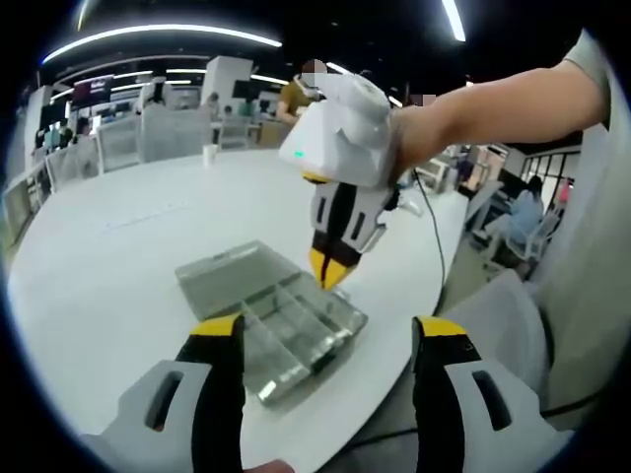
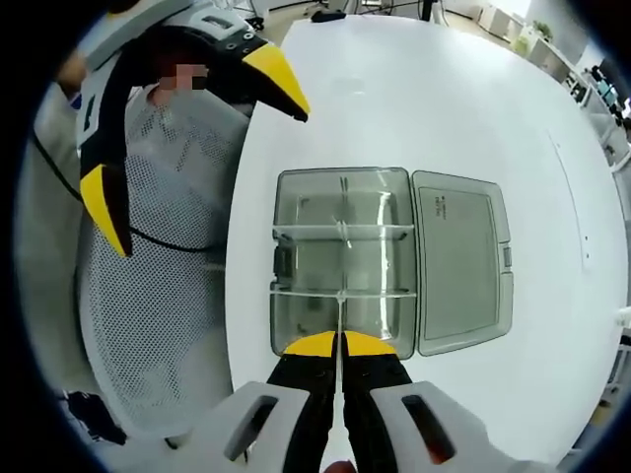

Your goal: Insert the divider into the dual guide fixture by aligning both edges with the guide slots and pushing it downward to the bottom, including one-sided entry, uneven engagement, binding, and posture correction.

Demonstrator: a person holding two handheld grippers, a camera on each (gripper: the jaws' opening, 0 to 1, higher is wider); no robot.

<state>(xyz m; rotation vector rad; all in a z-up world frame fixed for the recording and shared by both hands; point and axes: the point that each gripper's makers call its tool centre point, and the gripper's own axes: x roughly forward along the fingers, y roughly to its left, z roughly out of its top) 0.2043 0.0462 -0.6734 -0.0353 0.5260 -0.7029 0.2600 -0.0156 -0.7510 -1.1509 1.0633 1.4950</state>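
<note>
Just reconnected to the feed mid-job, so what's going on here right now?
A person works over a clear plastic compartment box with its lid open flat on a white table. The right gripper, jaws closed on a thin clear plastic divider, holds it over the box's near compartment, in line with the middle slots. The left gripper hovers nearby with jaws open, holding nothing.

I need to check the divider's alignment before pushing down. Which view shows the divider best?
The right gripper view: it looks straight down on the clear box, with the thin divider edge-on, pinched in the right gripper. The left gripper view shows the right gripper over the box obliquely; the divider itself is hard to make out.
</note>
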